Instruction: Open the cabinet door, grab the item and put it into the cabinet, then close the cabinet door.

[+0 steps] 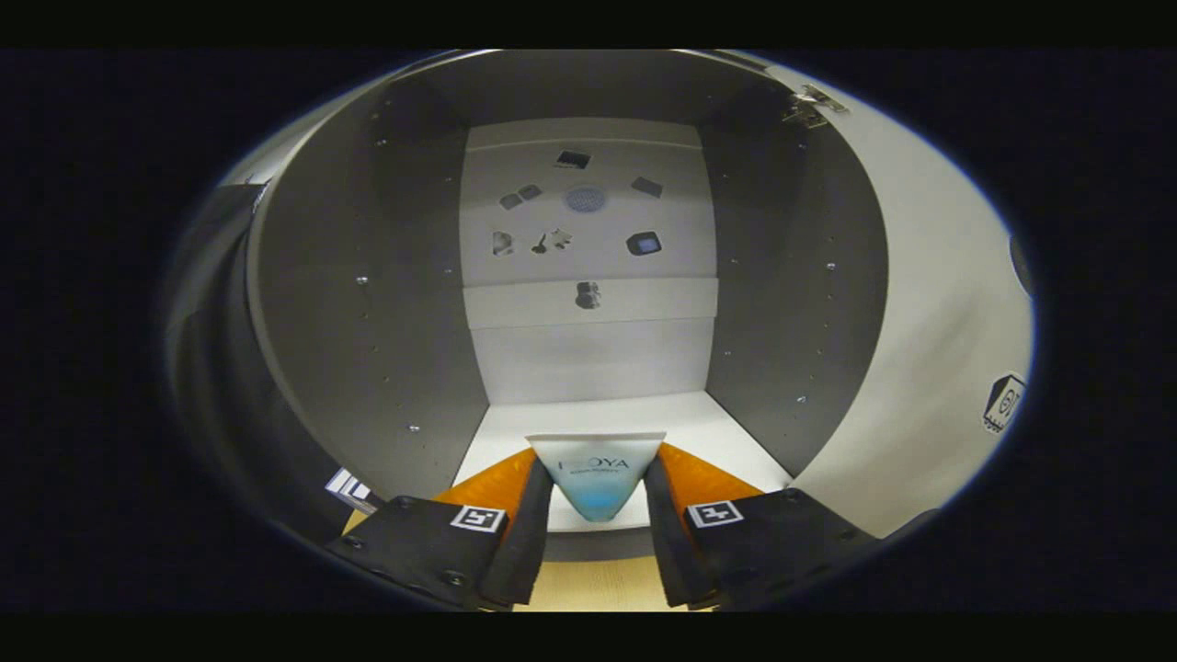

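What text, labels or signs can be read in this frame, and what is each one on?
"OYA": the readable end of a larger word on the white tube held between the fingers of the gripper; its first letters are too faint, and the small line beneath is blurred.
Square coded markers on each finger: patterns, no words.
Sticker on the open cabinet door: a symbol, too small to read.
Dark stickers on the cabinet's back panel: too small to read.

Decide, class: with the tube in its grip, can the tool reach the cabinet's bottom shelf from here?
Probably yes. The door is swung wide open, and the shelf just beyond the tool lies bare. The tool is shut on the tube, which already points into the opening.
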The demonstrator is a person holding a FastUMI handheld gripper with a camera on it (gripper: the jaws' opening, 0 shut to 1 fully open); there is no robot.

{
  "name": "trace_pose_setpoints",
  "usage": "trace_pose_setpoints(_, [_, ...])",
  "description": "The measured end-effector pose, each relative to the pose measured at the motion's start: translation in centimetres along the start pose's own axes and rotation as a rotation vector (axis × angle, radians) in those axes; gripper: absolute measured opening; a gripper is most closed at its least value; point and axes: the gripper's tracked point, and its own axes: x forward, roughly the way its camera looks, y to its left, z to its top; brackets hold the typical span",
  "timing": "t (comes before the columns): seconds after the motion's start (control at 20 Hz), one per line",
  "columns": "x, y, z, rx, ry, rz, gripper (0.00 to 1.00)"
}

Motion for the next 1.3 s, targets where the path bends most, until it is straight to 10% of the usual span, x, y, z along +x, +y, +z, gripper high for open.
trace_pose_setpoints(0.9, [3.9, 0.9, -3.6, -0.043, 0.107, 0.0, 0.64])
trace_pose_setpoints(1.3, [0.1, 0.7, -1.4, -0.039, -0.005, -0.007, 1.0])
